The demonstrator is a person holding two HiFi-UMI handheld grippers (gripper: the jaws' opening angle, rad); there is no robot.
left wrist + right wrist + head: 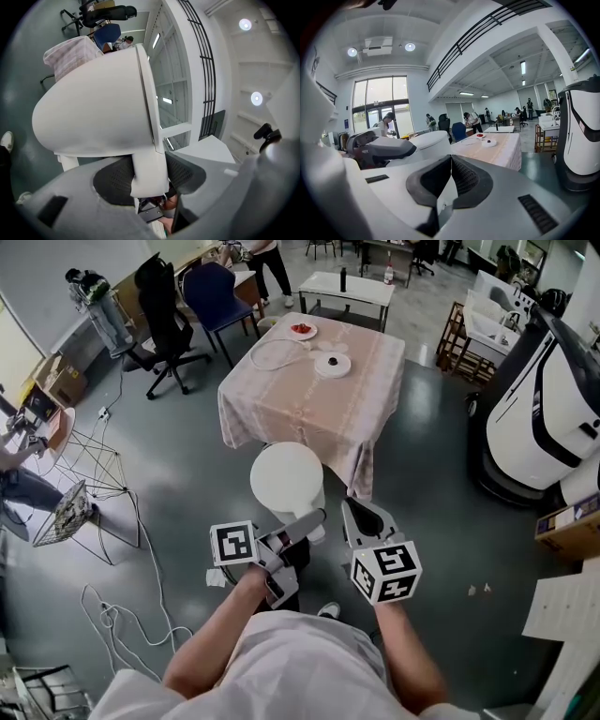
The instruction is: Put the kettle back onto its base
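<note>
A white kettle (286, 476) hangs in the air over the grey floor, just short of the table's near edge. My left gripper (314, 519) is shut on its handle (149, 173), and the kettle's body (93, 112) fills the left gripper view. The round white base (332, 364) with a dark centre lies on the pink-clothed table (281, 404), its white cord looping to the left. My right gripper (354, 512) floats just right of the kettle, shut with nothing between its pads (450, 159). The right gripper view shows the kettle (429, 140) at left and the base (489, 143) farther off.
A plate with red food (302, 330) sits at the table's far edge. Office chairs (164, 310) stand behind on the left. A large white robot (548, 418) stands at right. Cables (117, 620) and a wire rack (89, 479) are on the floor at left.
</note>
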